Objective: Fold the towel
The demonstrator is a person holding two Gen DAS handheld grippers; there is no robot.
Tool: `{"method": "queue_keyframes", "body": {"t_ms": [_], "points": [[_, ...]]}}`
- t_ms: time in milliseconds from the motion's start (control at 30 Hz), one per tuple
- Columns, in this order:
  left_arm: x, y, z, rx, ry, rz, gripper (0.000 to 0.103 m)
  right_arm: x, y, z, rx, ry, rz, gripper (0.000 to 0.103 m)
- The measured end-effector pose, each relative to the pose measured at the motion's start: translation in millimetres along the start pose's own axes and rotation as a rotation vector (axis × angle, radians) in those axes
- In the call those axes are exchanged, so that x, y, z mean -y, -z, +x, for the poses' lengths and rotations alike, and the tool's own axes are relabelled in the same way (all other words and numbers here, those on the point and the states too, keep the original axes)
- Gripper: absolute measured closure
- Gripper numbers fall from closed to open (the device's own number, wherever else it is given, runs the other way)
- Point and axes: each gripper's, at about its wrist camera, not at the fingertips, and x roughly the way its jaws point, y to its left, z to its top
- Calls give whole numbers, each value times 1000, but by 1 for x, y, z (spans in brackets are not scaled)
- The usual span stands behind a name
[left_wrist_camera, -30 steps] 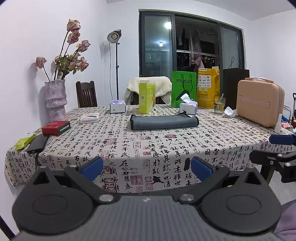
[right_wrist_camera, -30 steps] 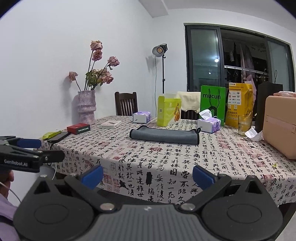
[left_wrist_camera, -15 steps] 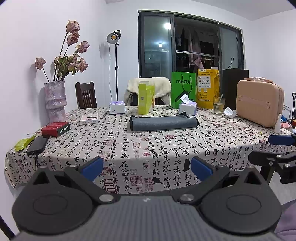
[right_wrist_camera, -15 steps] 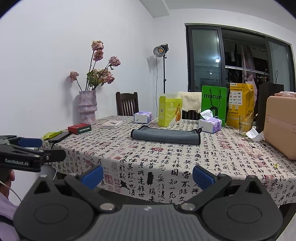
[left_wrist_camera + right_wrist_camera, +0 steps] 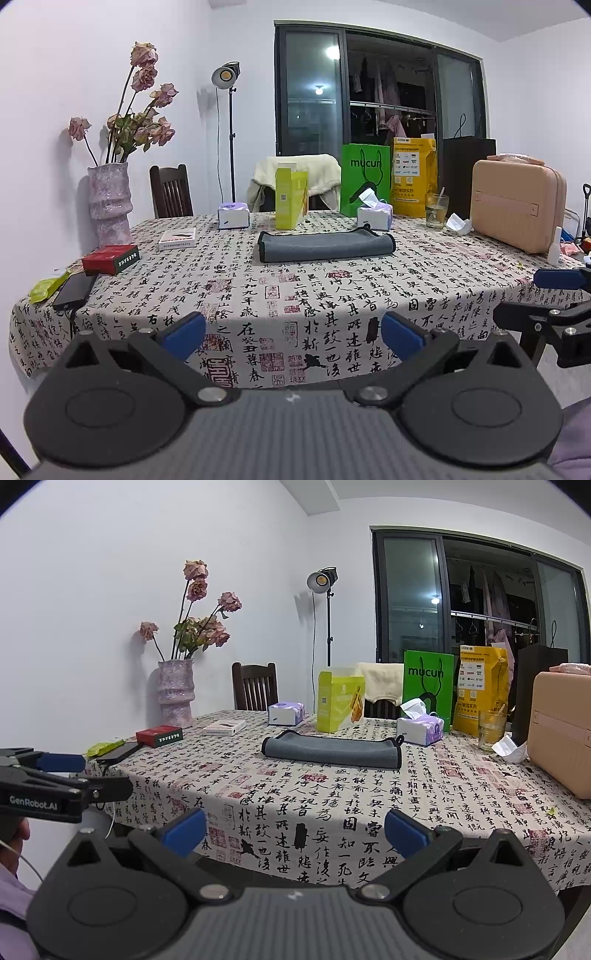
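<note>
A grey towel (image 5: pixel 325 246) lies folded into a long flat strip on the table's far half; it also shows in the right wrist view (image 5: pixel 332 751). My left gripper (image 5: pixel 293 332) is open and empty, held off the table's near edge, well short of the towel. My right gripper (image 5: pixel 295 829) is open and empty, also off the near edge. The right gripper shows at the right edge of the left wrist view (image 5: pixel 554 295). The left gripper shows at the left edge of the right wrist view (image 5: pixel 55 779).
The table wears a cloth printed with calligraphy (image 5: pixel 295 295). A vase of dried roses (image 5: pixel 109 203), red box (image 5: pixel 110 258), phone (image 5: pixel 74 290), tissue boxes (image 5: pixel 232 218), yellow-green carton (image 5: pixel 291 197), green bag (image 5: pixel 365 177), glass (image 5: pixel 436 209) and pink case (image 5: pixel 517 206) ring the towel.
Both grippers have drifted slightly back from the table, still open. The towel has not moved.
</note>
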Motion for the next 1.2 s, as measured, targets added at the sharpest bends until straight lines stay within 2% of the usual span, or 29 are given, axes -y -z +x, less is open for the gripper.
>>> {"method": "queue_keyframes", "body": {"t_ms": [800,1200], "points": [[2,2,1,2,4,3,0,1,1,1,2,2,-2,0],[1,5,2,-5,38,8,0,0,1,1,2,1,-1,0]]}}
